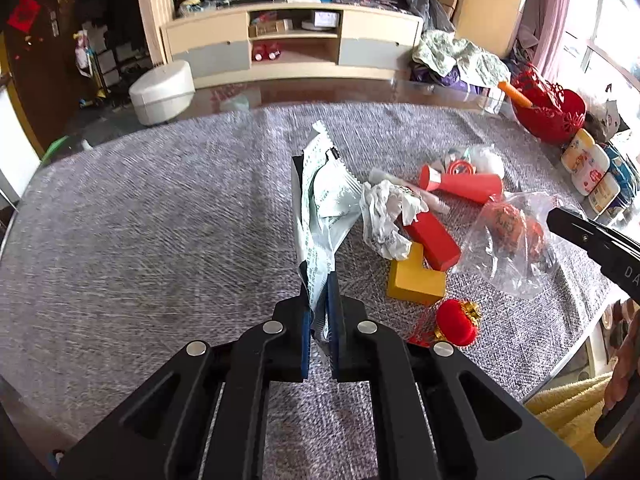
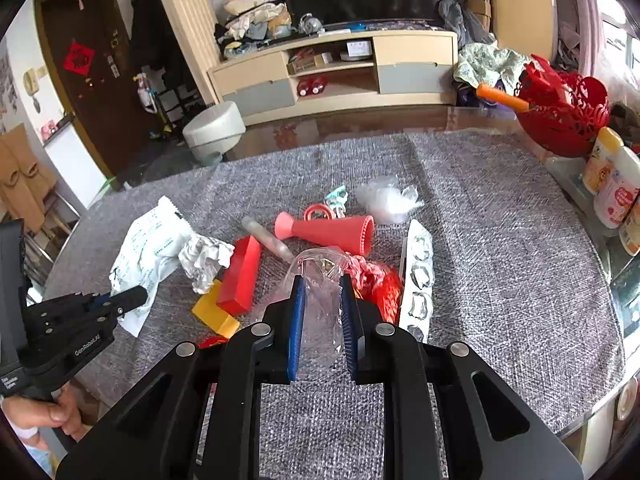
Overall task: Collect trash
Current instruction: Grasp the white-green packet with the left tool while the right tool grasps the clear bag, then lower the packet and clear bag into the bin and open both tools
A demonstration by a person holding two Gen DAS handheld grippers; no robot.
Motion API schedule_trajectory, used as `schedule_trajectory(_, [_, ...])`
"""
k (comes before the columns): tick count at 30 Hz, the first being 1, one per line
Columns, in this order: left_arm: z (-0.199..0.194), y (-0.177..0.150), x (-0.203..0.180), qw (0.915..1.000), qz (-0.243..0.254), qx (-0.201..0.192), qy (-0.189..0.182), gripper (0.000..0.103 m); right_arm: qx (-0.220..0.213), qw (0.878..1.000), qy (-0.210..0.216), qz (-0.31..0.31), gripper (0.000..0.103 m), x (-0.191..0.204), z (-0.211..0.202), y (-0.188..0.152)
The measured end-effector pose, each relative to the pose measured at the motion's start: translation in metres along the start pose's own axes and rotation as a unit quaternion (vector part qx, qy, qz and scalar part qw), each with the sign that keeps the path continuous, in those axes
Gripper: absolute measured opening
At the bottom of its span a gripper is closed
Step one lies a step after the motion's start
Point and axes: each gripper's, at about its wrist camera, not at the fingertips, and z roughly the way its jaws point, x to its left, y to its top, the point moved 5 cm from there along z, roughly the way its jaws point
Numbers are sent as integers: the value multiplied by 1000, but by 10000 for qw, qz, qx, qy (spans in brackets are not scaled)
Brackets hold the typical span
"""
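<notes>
My left gripper point(image 1: 318, 280) is shut on a white and green snack wrapper point(image 1: 324, 208), which stands up between its fingers; the wrapper also shows in the right wrist view point(image 2: 148, 248). My right gripper point(image 2: 322, 284) has its jaws close around a clear plastic bag point(image 2: 320, 304) that holds a red netted item point(image 2: 376, 280); the bag also shows in the left wrist view point(image 1: 508, 240). A crumpled paper scrap point(image 2: 206, 258) lies beside the wrapper. A silver blister pack point(image 2: 418, 276) lies right of the bag. A clear crumpled film point(image 2: 386, 198) lies farther back.
A red block point(image 2: 240, 276), yellow block point(image 2: 214, 312), red cone toy point(image 2: 332, 230) and red round ornament point(image 1: 456, 322) lie on the grey cloth point(image 2: 500, 240). A red basket point(image 2: 564, 108) and bottles point(image 2: 614, 188) stand at the right edge.
</notes>
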Motion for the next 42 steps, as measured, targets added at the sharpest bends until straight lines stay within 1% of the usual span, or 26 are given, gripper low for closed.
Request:
schedule_trajectory(5, [-24, 3, 5, 9998, -54, -188, 72, 6, -209, 9997, 87, -5, 17, 3, -24, 7])
schedule_trajectory(11, [-64, -3, -2, 9990, 42, -431, 99, 6, -419, 9990, 141, -28, 17, 10, -58, 5])
schedule_trajectory(15, [-95, -15, -9, 9983, 65, -570, 55, 6, -528, 9985, 141, -70, 17, 13, -81, -2])
schedule_trajectory(19, [-118, -36, -19, 9982, 107, -596, 23, 6, -546, 9984, 54, -122, 17, 16, -102, -18])
schedule_trajectory(24, [-135, -71, -33, 9987, 150, -485, -74, 6, -401, 9989, 112, -211, 18, 22, -117, -46])
schedule_trajectory(30, [-146, -114, -47, 9989, 162, -320, -288, 7, -25, 9990, 74, -444, 18, 27, -123, -100])
schedule_trajectory(33, [-151, -133, -50, 9987, 146, -238, -419, 7, 152, 9988, 58, -465, 18, 26, -124, -121])
schedule_trajectory(37, [-149, -155, -51, 9984, 89, -80, -556, 7, 347, 9985, 28, -423, 18, 24, -122, -146])
schedule_trajectory(42, [-131, -187, -58, 9967, 41, 289, -761, 7, 647, 9973, 60, -329, 18, 23, -111, -171])
